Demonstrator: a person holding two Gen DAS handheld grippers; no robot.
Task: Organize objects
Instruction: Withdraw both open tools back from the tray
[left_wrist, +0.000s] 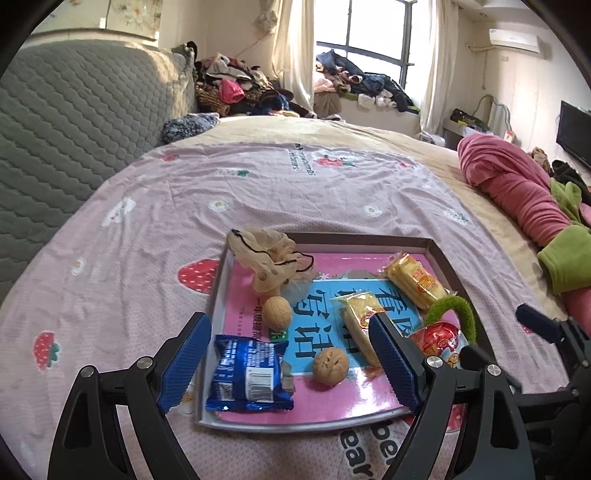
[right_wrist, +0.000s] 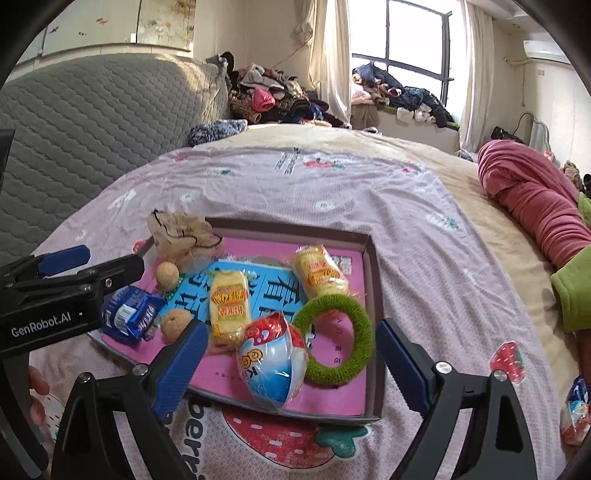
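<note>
A shallow grey tray (left_wrist: 369, 240) (right_wrist: 295, 223) lies on the pink strawberry sheet with a pink and blue book (left_wrist: 332, 398) in it. On the book are a blue snack packet (left_wrist: 247, 376) (right_wrist: 129, 314), two walnuts (left_wrist: 277, 311) (left_wrist: 330, 363), two yellow cake packets (left_wrist: 413, 282) (right_wrist: 229, 302), a red, white and blue egg packet (right_wrist: 273, 362), a green knitted ring (right_wrist: 362, 321) and a beige fabric pouch (left_wrist: 266, 254). My left gripper (left_wrist: 288, 318) hovers open above the blue packet and walnuts. My right gripper (right_wrist: 291, 325) stands open astride the egg, pads clear of it.
A grey quilted headboard (left_wrist: 74, 122) rises on the left. A rolled pink blanket (left_wrist: 517, 192) with green cloth lies to the right. Another snack packet (right_wrist: 576, 417) rests on the sheet at the far right. Heaps of clothes (left_wrist: 236, 88) sit beyond the bed. A hand (right_wrist: 37, 391) shows at lower left.
</note>
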